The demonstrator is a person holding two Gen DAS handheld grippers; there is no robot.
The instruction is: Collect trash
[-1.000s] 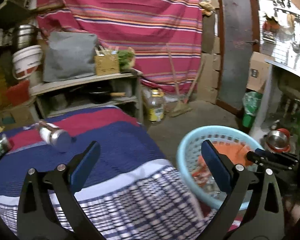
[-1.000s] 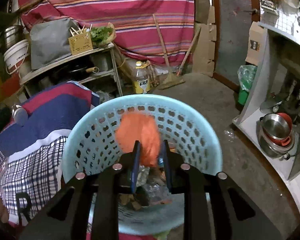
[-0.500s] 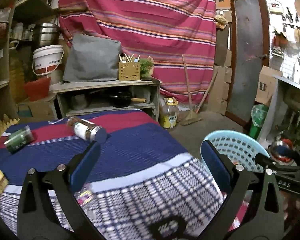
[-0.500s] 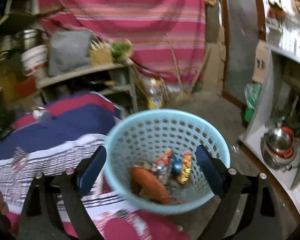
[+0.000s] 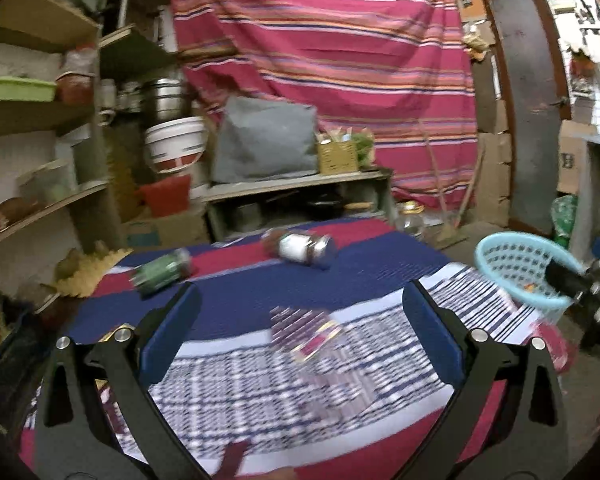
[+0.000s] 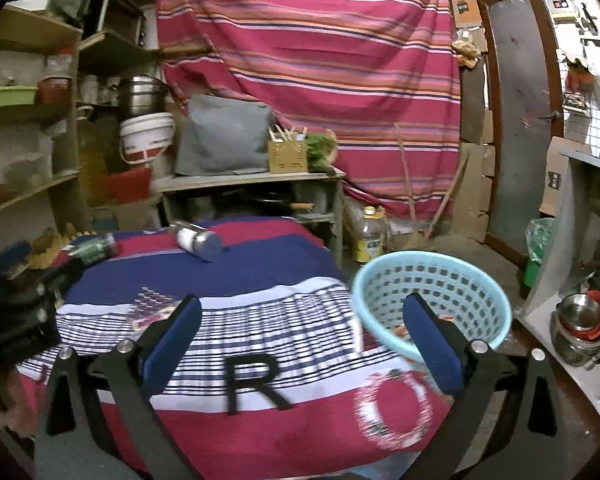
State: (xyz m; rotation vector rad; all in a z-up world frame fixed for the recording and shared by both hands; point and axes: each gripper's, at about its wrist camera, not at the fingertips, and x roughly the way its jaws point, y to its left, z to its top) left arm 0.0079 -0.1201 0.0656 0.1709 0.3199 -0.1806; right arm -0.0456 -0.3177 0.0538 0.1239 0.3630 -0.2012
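The wrapper [image 5: 306, 334] lies flat on the checked part of the cloth [image 5: 260, 380], straight ahead of the left gripper [image 5: 300, 332] and centred between its wide, empty jaws; its long axis runs slantwise. From the right gripper [image 6: 302, 334], whose jaws have just been opening and hold nothing, the wrapper sits off to the left, so the left hand looks nearer. The basket [image 6: 384, 276] stands beside the cloth's right edge.

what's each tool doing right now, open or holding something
Left tool: open, nothing between its pads.
Right tool: open and empty; its jaws have just been opening.
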